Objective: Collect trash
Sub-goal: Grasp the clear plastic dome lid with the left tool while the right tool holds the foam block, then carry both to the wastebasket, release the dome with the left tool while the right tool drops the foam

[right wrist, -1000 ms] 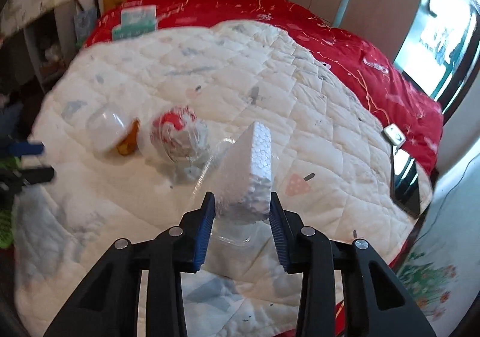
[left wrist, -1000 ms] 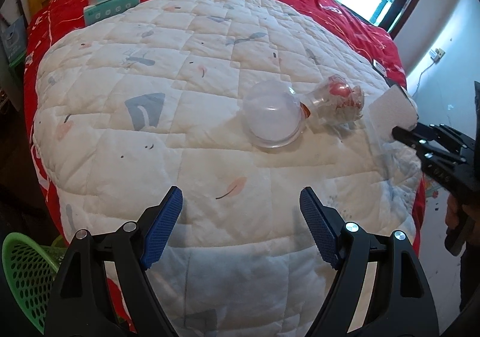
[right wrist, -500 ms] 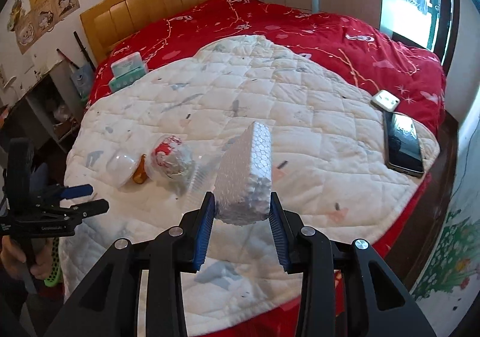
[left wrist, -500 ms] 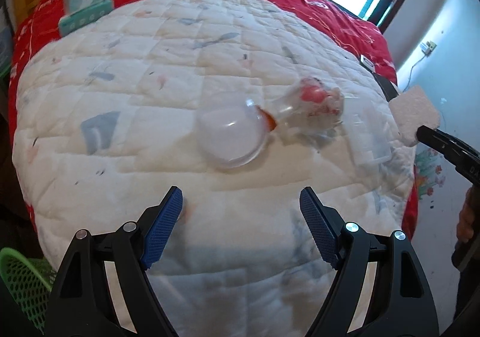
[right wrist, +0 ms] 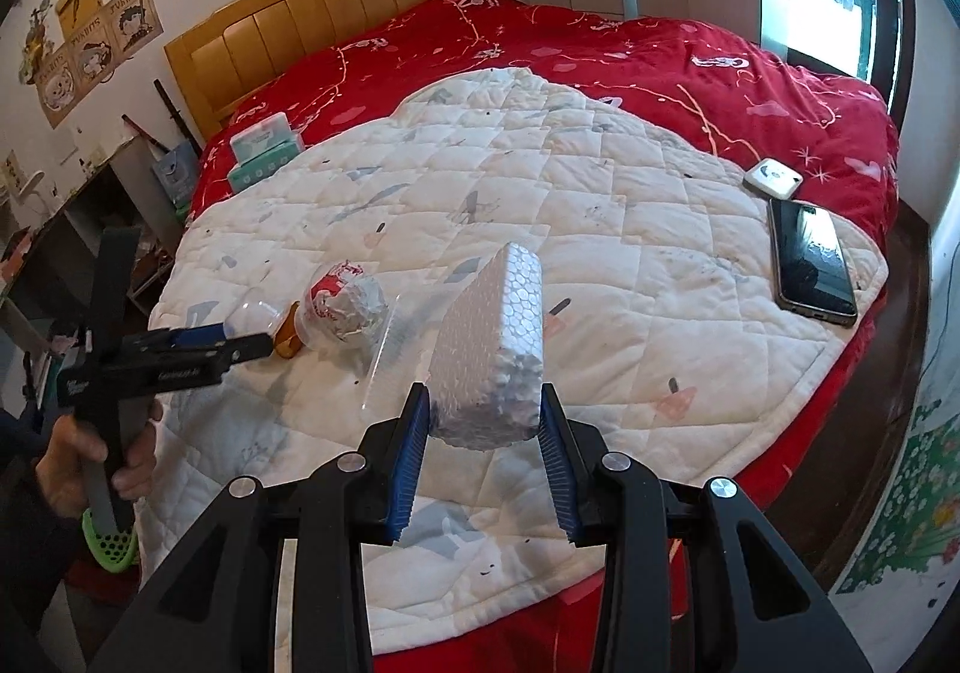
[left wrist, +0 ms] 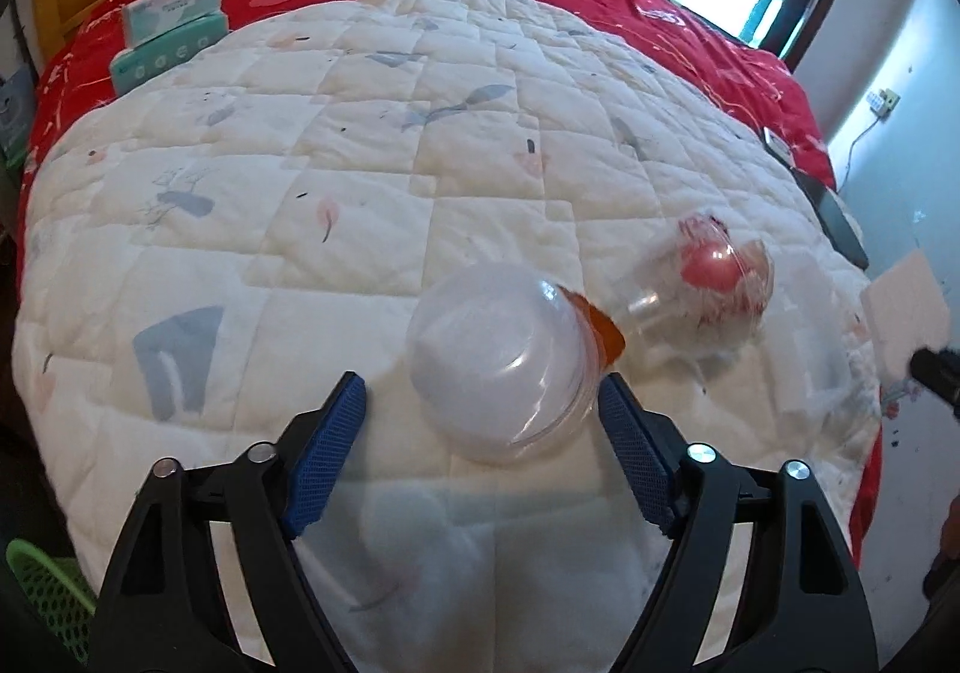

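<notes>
We see a bed [right wrist: 750, 73] with a red cover and a wooden headboard [right wrist: 336, 7], and over most of it a white quilted blanket [left wrist: 360, 145] printed with small grey and pink shapes. At the bed's head-end corner, two tissue packs [left wrist: 171, 37] sit stacked, half on the red cover. Near the far right edge of the blanket, in the right wrist view, a dark phone [right wrist: 813, 262] lies flat with a small white box [right wrist: 773, 176] just beside it.

The trash lies together toward the near edge of the blanket. A clear plastic dome [left wrist: 501, 358] rests rim-down, and a small orange piece [left wrist: 603, 331] touches its right side. Next to that is a clear wrapper holding crumpled red-and-white paper [left wrist: 717, 268], and a sheet of clear film [right wrist: 390, 337] lies beside it.

Our left gripper [left wrist: 480, 433] is low over the blanket with the dome between its blue pads [left wrist: 327, 451]. The jaws have just been closing, yet they are spread: the right pad is at the dome's rim and the left pad is apart from it. Our right gripper [right wrist: 483, 454] is above the blanket's near edge, its jaws pinching a white foam block [right wrist: 498, 349] that tilts up and away from it. A hand [right wrist: 96, 463] holds the left gripper's handle, and a green mesh basket [left wrist: 45, 589] shows below the bed's edge.
</notes>
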Demonstrator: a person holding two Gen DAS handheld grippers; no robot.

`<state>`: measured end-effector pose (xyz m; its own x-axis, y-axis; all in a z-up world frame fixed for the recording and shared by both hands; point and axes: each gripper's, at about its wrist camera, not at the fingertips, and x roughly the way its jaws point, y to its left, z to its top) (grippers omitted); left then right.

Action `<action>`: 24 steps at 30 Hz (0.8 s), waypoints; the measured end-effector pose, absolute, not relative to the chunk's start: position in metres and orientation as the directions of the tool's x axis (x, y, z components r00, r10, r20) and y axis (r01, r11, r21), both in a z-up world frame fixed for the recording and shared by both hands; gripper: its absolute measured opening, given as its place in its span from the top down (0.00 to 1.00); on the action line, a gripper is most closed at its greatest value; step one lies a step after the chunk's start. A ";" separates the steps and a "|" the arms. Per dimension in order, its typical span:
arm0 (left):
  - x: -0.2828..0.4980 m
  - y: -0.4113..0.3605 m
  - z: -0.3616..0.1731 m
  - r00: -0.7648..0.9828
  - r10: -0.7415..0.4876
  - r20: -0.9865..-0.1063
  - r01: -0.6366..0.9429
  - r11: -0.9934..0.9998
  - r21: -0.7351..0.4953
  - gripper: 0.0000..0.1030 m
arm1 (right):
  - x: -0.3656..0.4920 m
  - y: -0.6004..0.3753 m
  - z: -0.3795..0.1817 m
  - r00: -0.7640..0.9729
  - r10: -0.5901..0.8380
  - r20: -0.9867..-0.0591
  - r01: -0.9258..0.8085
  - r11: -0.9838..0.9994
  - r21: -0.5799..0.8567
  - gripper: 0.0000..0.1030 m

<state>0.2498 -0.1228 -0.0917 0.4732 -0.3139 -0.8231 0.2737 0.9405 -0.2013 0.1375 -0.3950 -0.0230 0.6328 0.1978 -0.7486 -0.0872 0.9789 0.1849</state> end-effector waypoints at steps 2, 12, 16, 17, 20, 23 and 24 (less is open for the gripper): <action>0.251 -0.124 -0.093 0.467 -0.338 -0.817 0.288 0.932 -0.221 0.40 | 0.136 -0.392 -0.024 0.630 0.201 -0.750 -0.090 0.978 0.187 0.65; 0.211 -0.095 -0.071 0.529 -0.351 -0.773 0.272 0.932 -0.238 0.41 | 0.121 -0.361 -0.011 0.631 0.251 -0.734 -0.150 0.968 0.202 0.65; 0.177 -0.057 -0.048 0.578 -0.350 -0.738 0.234 0.937 -0.261 0.41 | 0.112 -0.328 -0.005 0.623 0.297 -0.724 -0.204 0.955 0.217 0.65; 0.169 -0.046 -0.043 0.590 -0.343 -0.731 0.220 0.939 -0.263 0.41 | 0.109 -0.319 -0.004 0.620 0.309 -0.722 -0.218 0.951 0.220 0.65; 0.139 -0.009 -0.030 0.628 -0.308 -0.714 0.173 0.951 -0.258 0.41 | 0.101 -0.284 0.000 0.600 0.355 -0.717 -0.278 0.933 0.229 0.65; 0.110 0.032 -0.023 0.662 -0.244 -0.708 0.107 0.966 -0.234 0.41 | 0.095 -0.254 0.002 0.578 0.394 -0.714 -0.330 0.914 0.237 0.65; 0.101 0.047 -0.022 0.670 -0.227 -0.706 0.081 0.969 -0.235 0.41 | 0.093 -0.240 0.004 0.570 0.410 -0.712 -0.352 0.905 0.238 0.65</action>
<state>0.1007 0.0465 -0.0215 0.6704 -0.2274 -0.7062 0.0810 0.9686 -0.2350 0.0926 -0.2396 0.0035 0.5705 0.4095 -0.7119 -0.3521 0.9051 0.2385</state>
